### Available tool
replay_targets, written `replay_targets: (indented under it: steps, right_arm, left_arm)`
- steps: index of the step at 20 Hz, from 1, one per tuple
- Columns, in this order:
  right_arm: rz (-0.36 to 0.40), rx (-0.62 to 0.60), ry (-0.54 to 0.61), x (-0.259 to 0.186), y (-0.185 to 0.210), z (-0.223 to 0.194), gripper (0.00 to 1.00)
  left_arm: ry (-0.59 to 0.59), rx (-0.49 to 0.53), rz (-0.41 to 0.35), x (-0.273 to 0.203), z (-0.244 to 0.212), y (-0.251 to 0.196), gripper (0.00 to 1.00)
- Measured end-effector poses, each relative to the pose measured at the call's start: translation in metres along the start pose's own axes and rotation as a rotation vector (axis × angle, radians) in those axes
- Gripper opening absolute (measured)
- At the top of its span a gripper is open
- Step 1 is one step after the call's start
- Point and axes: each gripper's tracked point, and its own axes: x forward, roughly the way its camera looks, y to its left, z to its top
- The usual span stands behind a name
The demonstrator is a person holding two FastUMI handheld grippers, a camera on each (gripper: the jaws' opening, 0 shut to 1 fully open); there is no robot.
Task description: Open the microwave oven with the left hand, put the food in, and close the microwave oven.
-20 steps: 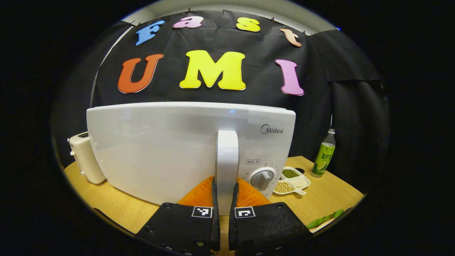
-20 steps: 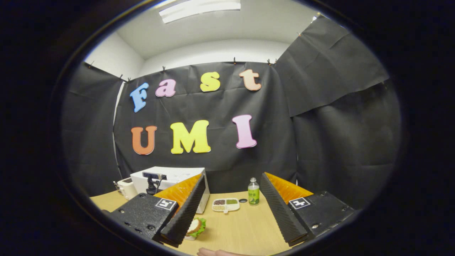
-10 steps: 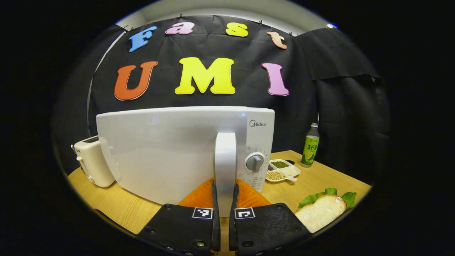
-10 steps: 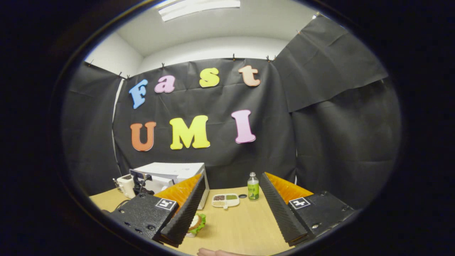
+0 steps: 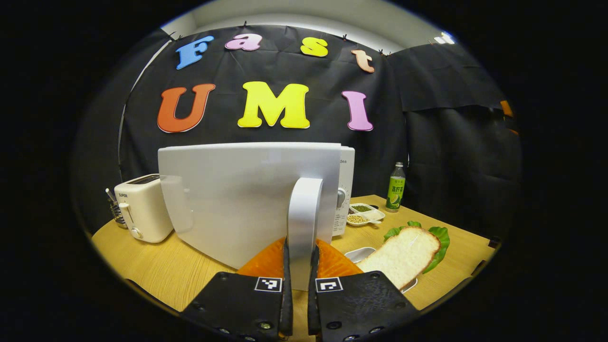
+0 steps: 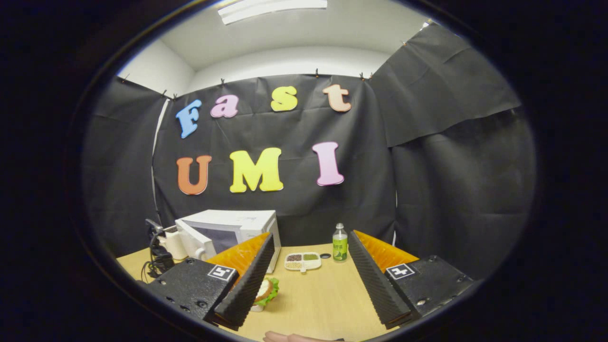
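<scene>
In a booth hung with black cloth, the left gripper (image 5: pixel 298 266) stays clamped on the white upright handle (image 5: pixel 304 223) of the microwave oven (image 6: pixel 232 232), both fingers pressed against its sides, and the door (image 5: pixel 237 194) has swung well out from the body over the past second. A second ago the door front covered the control dial and most of the panel; now only a narrow strip of the panel shows past the door's right edge, and the right gripper view shows the door standing ajar from the cabinet. The sandwich (image 5: pixel 403 254), bread over green lettuce on a small white dish, has come into the left gripper view just right of the fingers, on the wooden table (image 5: pixel 156 270). The right gripper (image 6: pixel 308 280) hovers above the table with its jaws spread wide and nothing between them, the sandwich low beside its left finger. By the look of it, the opening is nearly done, and loading the food comes next.
</scene>
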Motion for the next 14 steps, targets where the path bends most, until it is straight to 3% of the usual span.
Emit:
replay_targets:
  steps: [1, 6, 9, 10, 11, 12, 13, 14]
  right_arm:
    - [0.007, 0.002, 0.007, 0.001, 0.004, -0.005, 1.00]
    - [0.055, 0.044, 0.080, 0.009, 0.029, -0.038, 1.00]
    - [0.086, 0.081, 0.114, 0.011, 0.045, -0.055, 1.00]
    - [0.086, 0.078, 0.128, 0.013, 0.048, -0.061, 1.00]
    - [0.089, 0.071, 0.137, 0.014, 0.052, -0.066, 1.00]
    - [0.092, 0.062, 0.145, 0.016, 0.056, -0.069, 1.00]
    - [0.095, 0.053, 0.150, 0.017, 0.059, -0.071, 1.00]
    - [0.095, 0.046, 0.155, 0.018, 0.062, -0.073, 0.90]
  left_arm:
    - [-0.005, 0.004, 0.000, -0.010, -0.001, 0.006, 0.11]
    - [0.011, -0.030, 0.046, -0.063, -0.011, 0.042, 0.17]
    - [0.047, -0.043, 0.143, -0.098, -0.017, 0.085, 0.24]
    - [0.061, -0.040, 0.193, -0.115, -0.021, 0.105, 0.62]
    - [0.073, -0.040, 0.226, -0.128, -0.025, 0.121, 0.62]
    - [0.085, -0.046, 0.244, -0.141, -0.029, 0.132, 0.95]
    - [0.080, -0.046, 0.277, -0.160, -0.028, 0.142, 0.98]
    - [0.071, -0.041, 0.324, -0.176, -0.025, 0.158, 0.98]
